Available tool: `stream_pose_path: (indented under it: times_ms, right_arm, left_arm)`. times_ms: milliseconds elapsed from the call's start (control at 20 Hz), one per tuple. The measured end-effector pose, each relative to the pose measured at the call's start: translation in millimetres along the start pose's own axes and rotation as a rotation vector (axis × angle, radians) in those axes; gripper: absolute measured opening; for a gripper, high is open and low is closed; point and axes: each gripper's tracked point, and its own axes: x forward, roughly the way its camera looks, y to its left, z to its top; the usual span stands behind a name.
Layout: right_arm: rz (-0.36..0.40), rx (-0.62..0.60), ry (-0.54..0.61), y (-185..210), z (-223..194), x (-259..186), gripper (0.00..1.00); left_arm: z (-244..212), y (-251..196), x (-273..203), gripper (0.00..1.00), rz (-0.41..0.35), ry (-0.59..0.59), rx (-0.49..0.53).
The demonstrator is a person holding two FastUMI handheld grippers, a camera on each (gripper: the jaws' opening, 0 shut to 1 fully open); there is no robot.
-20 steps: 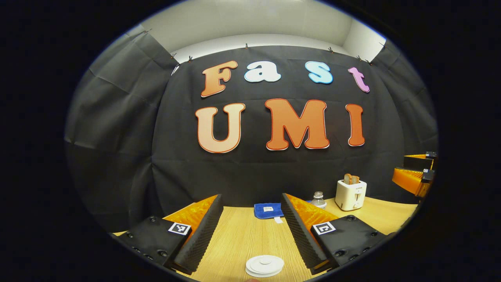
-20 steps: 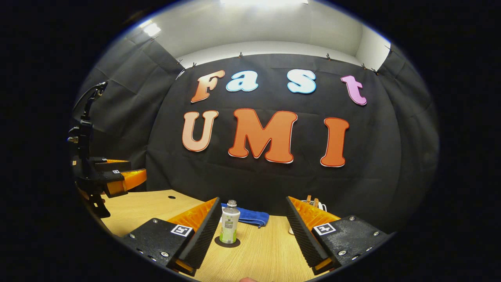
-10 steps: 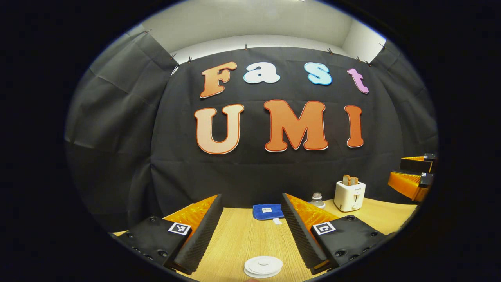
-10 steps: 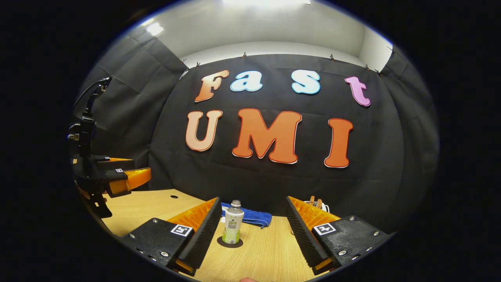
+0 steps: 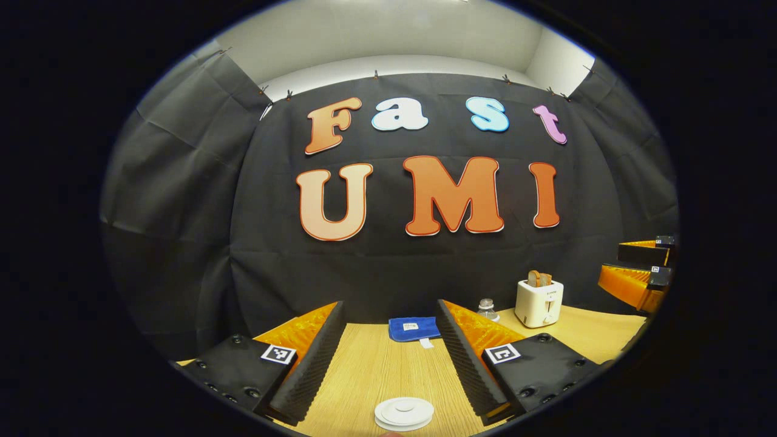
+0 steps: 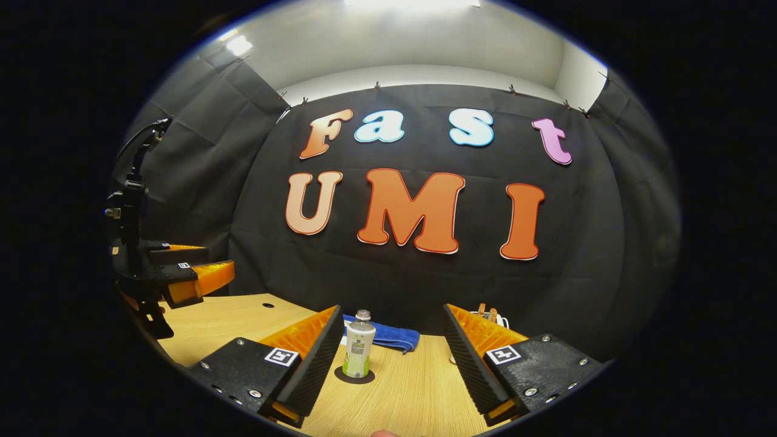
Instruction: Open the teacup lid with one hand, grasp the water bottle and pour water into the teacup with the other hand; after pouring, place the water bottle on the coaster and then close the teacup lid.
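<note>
Both tools hang wide open and empty, the left tool point(image 5: 388, 358) above the lidded teacup point(image 5: 404, 413), the right tool point(image 6: 391, 361) facing the water bottle point(image 6: 358, 344) upright on its coaster point(image 6: 354, 376), so a careless reach could topple that tall bottle.

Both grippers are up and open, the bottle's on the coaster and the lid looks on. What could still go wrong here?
1. The water bottle stands tall and narrow on the small coaster, close to one finger of the open right gripper; a sideways drift could tip it.
2. The teacup lid lies at the left gripper view's bottom edge, below the open left gripper, so its seating is hard to judge.
</note>
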Motion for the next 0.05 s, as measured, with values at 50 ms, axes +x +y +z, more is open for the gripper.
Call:
stream_pose_path:
  times_ms: [50]
  right_arm:
    - [0.0, 0.002, -0.001, 0.0, -0.3, 0.0, 0.96]
  left_arm:
    - [0.5, -0.4, 0.6, 0.95, -0.001, 0.0, 0.0]
